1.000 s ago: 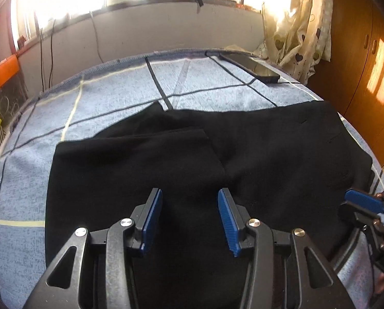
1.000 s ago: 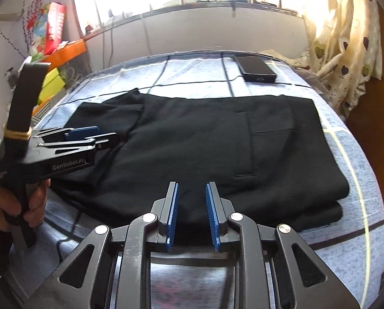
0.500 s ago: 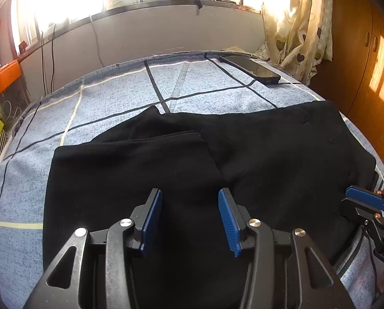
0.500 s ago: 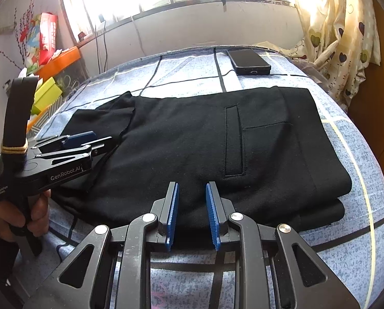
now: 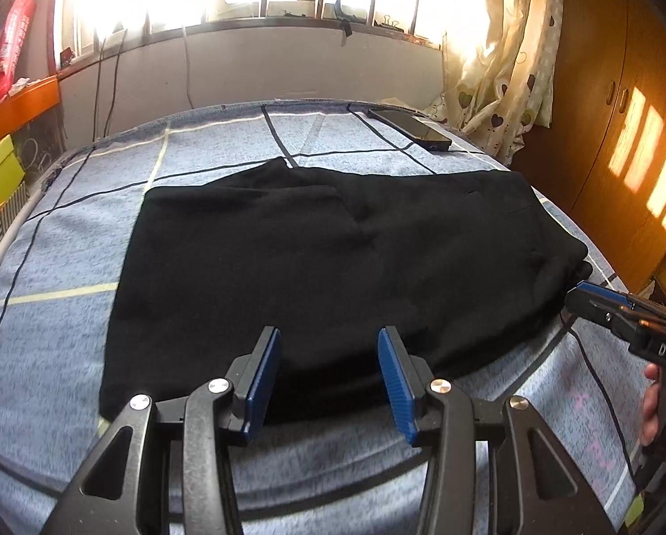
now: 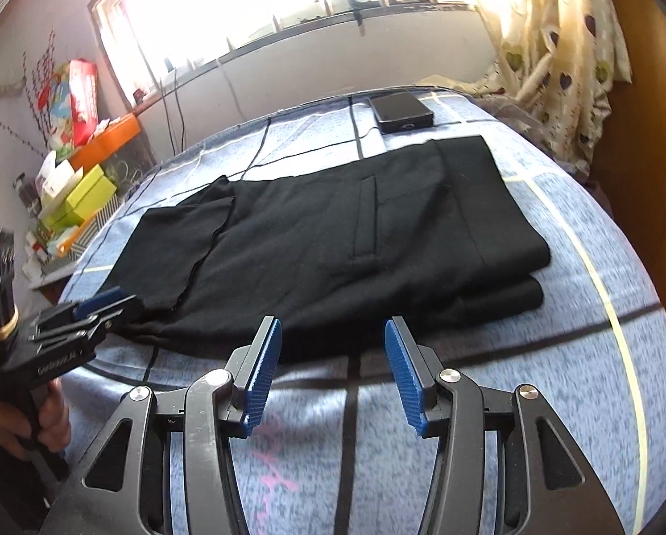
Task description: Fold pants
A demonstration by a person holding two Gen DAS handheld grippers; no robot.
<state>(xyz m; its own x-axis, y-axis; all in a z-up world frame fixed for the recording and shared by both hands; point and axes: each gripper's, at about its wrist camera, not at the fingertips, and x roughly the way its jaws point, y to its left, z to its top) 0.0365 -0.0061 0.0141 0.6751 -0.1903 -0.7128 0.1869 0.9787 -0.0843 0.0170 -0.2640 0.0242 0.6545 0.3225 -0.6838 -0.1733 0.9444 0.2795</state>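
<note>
Folded black pants (image 5: 333, 267) flat on the blue bedspread (image 5: 65, 267), both grippers (image 5: 328, 379) (image 6: 333, 370) spread and empty near its front edge, seemingly finished.

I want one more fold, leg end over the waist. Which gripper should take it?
Probably left: the left gripper sits open at the pants near hem; the right gripper, also open, faces the waist end.
</note>
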